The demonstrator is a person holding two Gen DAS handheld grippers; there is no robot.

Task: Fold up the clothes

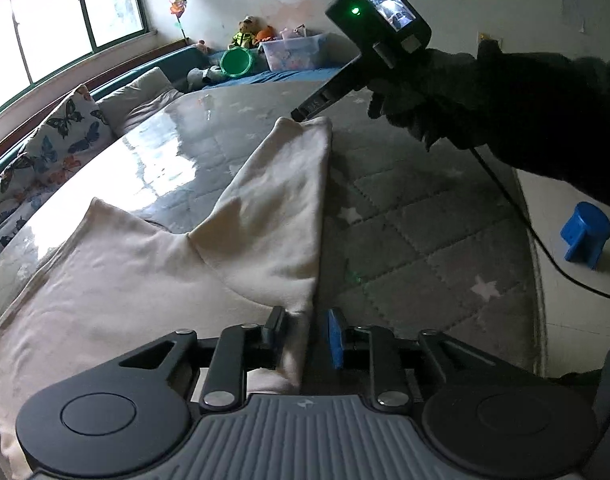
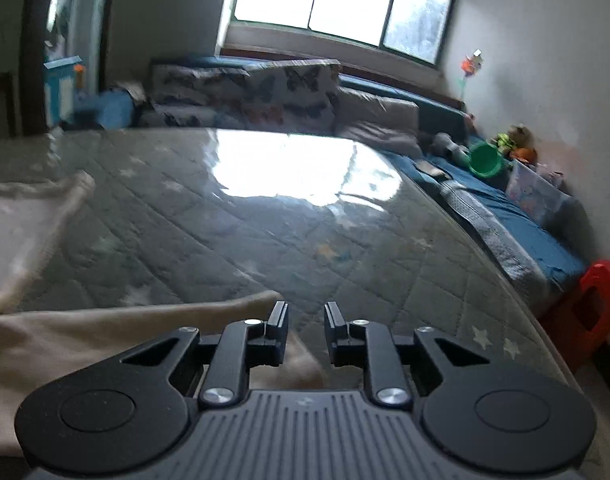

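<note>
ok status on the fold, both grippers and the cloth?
Left gripper open, cream cloth edge between its fingers. Right gripper open at the cloth's far corner, nothing pinched. Cloth part-folded on the mat. Nothing in the way.

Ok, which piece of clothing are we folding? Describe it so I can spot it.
Start at the big quilted grey mattress with pale stars. On its near side lies a cream garment, partly folded over. It is the only cloth on the mattress; the butterfly pillows sit off by the window.
</note>
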